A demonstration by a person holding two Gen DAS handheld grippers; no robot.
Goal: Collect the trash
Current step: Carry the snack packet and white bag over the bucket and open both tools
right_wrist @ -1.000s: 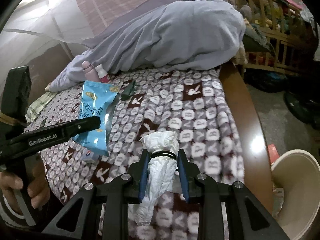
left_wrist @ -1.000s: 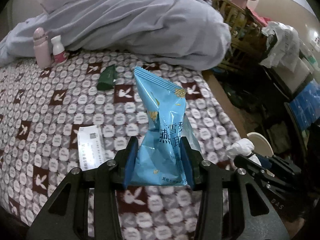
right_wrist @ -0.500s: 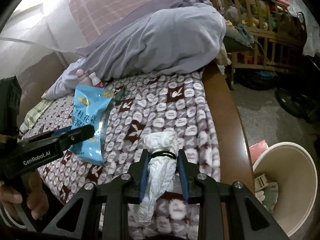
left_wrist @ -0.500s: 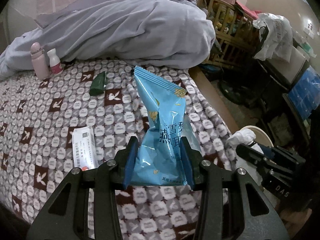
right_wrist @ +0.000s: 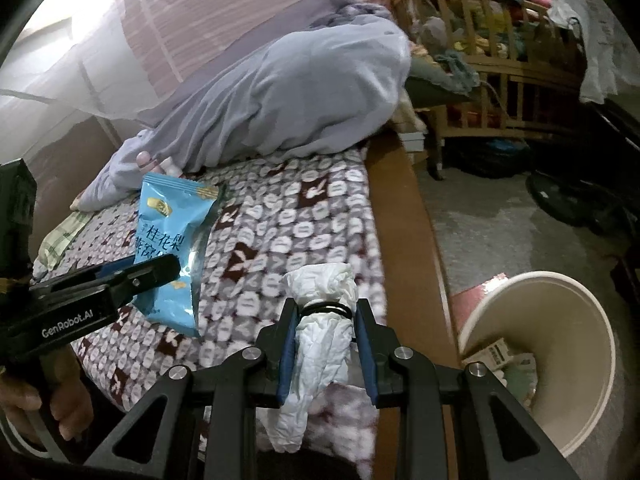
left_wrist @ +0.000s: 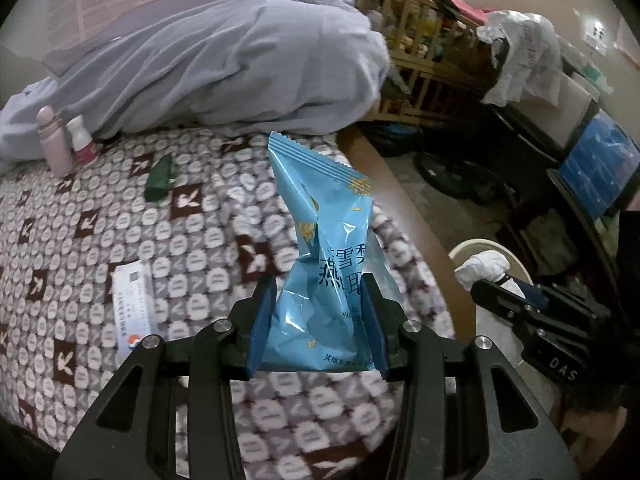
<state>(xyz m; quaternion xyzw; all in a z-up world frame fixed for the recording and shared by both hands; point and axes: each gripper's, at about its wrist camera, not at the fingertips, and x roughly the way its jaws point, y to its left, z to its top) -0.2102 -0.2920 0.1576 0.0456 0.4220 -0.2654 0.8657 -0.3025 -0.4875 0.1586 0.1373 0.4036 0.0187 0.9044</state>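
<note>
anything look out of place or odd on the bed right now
Yes. A green wrapper and a white printed packet lie loose on the patterned blanket, litter not yet collected. A pink bottle and a small white bottle stand oddly on the bedding.

The bed (left_wrist: 208, 240) wears a brown-and-grey rabbit-print blanket (left_wrist: 100, 216). At its far end lies a heaped grey quilt (left_wrist: 224, 64) — beside it, far left, a pink bottle (left_wrist: 54, 146) and a small white bottle (left_wrist: 82, 146). A green wrapper (left_wrist: 160, 178) lies mid-bed; a white packet (left_wrist: 132, 306) nearer.
</note>
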